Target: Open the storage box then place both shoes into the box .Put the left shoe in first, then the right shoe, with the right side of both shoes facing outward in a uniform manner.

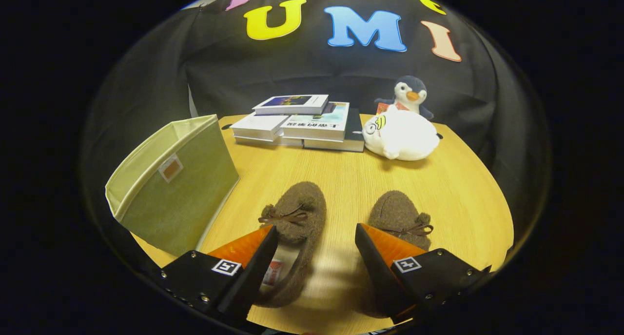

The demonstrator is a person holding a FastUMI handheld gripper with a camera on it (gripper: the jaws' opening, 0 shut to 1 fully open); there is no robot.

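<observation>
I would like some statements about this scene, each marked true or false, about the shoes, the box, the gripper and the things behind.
1. The gripper is open, its fingers spread with nothing pressed between them. True.
2. Both brown shoes already lie inside the green storage box. False: the left-hand shoe and the right-hand shoe lie on the wooden table, by the fingers.
3. The storage box stands beside the left-hand shoe, on the side away from the other shoe. True.
4. The books are stacked between the two shoes. False: they lie beyond the shoes, near the cloth wall.
5. A white plush toy lies next to the books, with a penguin toy behind it. True.
</observation>
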